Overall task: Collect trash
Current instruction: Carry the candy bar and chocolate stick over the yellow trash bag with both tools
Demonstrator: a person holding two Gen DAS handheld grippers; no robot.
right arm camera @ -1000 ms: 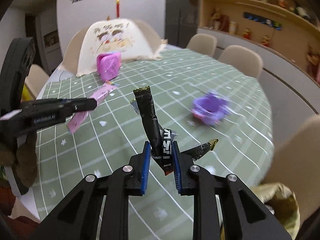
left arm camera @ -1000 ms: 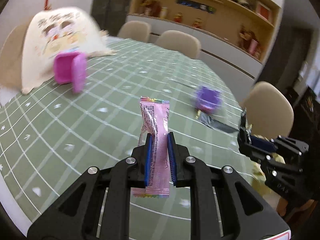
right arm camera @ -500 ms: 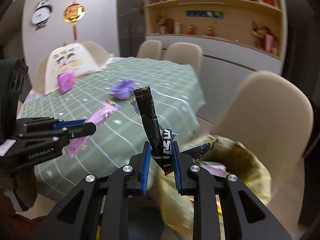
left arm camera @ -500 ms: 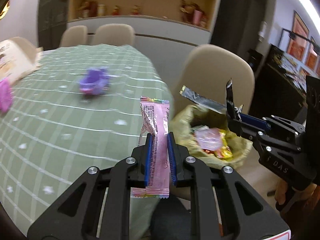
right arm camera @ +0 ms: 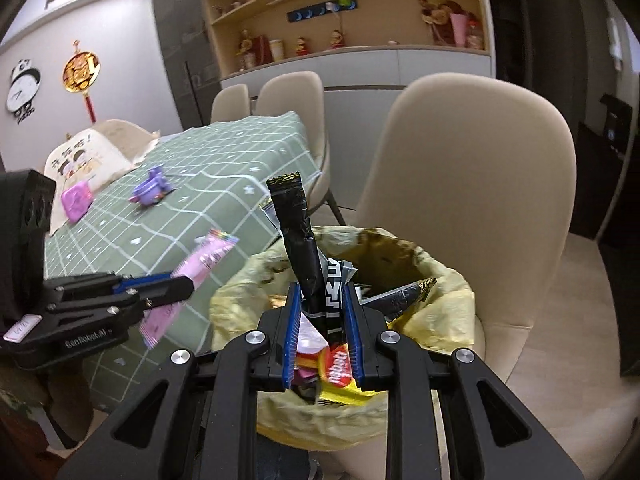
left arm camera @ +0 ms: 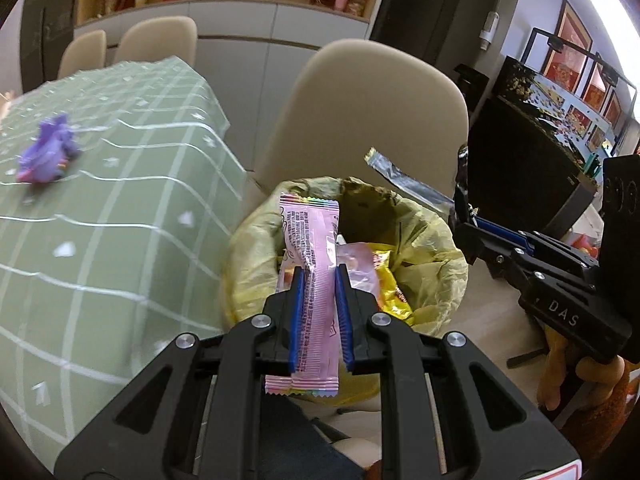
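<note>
My left gripper [left arm camera: 318,280] is shut on a pink snack wrapper [left arm camera: 314,252] that stands upright between its blue pads, just short of a bin lined with a yellow bag [left arm camera: 432,276]. My right gripper [right arm camera: 322,296] is shut on a black wrapper [right arm camera: 298,236], held over the same yellow-bagged bin [right arm camera: 452,316]. Colourful wrappers [right arm camera: 340,368] lie inside the bin. In the right wrist view the left gripper [right arm camera: 188,282] comes in from the left with the pink wrapper [right arm camera: 200,258]. In the left wrist view the right gripper [left arm camera: 460,216] enters from the right with its silvery-black wrapper [left arm camera: 404,182].
A round table with a green checked cloth [left arm camera: 100,216] lies left of the bin. On it sit a purple toy [right arm camera: 150,190], a pink box [right arm camera: 76,202] and a cream printed cover [right arm camera: 86,156]. A beige chair [right arm camera: 476,184] stands right behind the bin, more chairs [left arm camera: 160,42] farther back.
Both grippers swung away from over the table to the yellow-bagged bin beside it, each still holding its wrapper. The bin has come closer and fills the middle of both views.
</note>
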